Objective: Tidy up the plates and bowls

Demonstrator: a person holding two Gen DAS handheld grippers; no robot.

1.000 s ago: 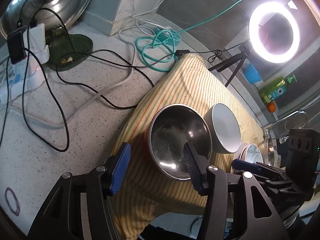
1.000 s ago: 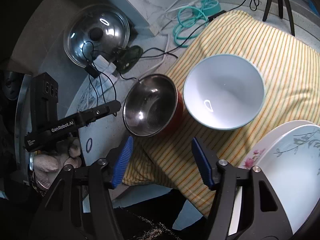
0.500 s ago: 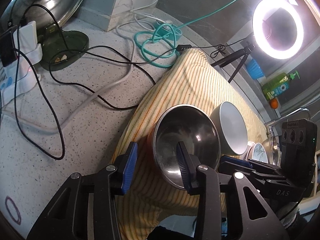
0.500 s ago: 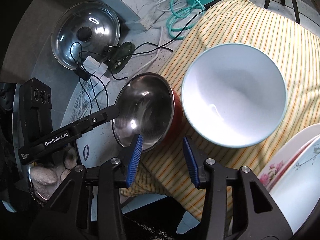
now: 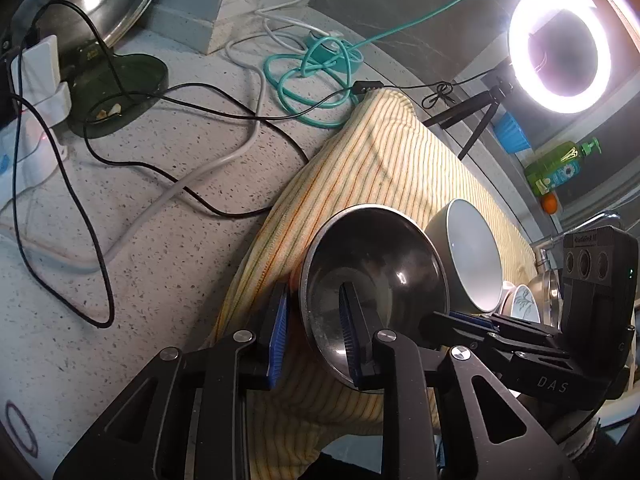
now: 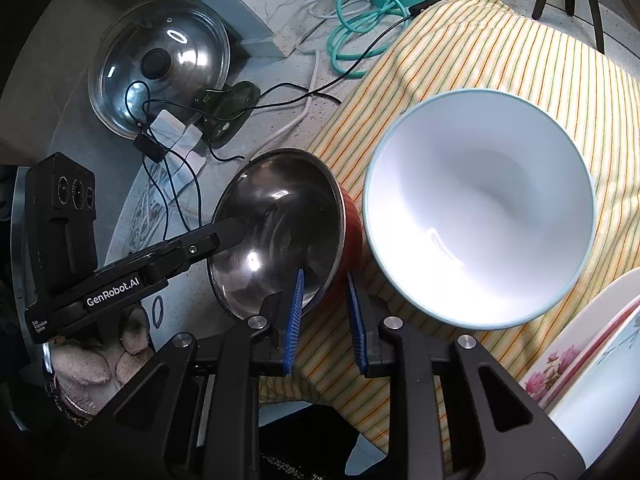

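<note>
Step in hand: both tools gripping the steel bowl [image 6: 276, 232] by its rim, on the striped cloth [image 6: 500, 56] over the table.

Left tool [image 5: 312, 336] and right tool [image 6: 322, 316]: jaws just closing, narrow, each astride the thin rim.

Bowl smooth, red outside. Glossy white bowl [image 6: 480, 208] just beside.

Next: level lift, likely nesting

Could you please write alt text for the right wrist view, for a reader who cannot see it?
The right tool closes its blue pads over the near rim of a steel bowl with a red outside, while the left tool grips the same bowl's far side. Beside it on a striped yellow cloth sit a large white bowl and floral plates.
</note>
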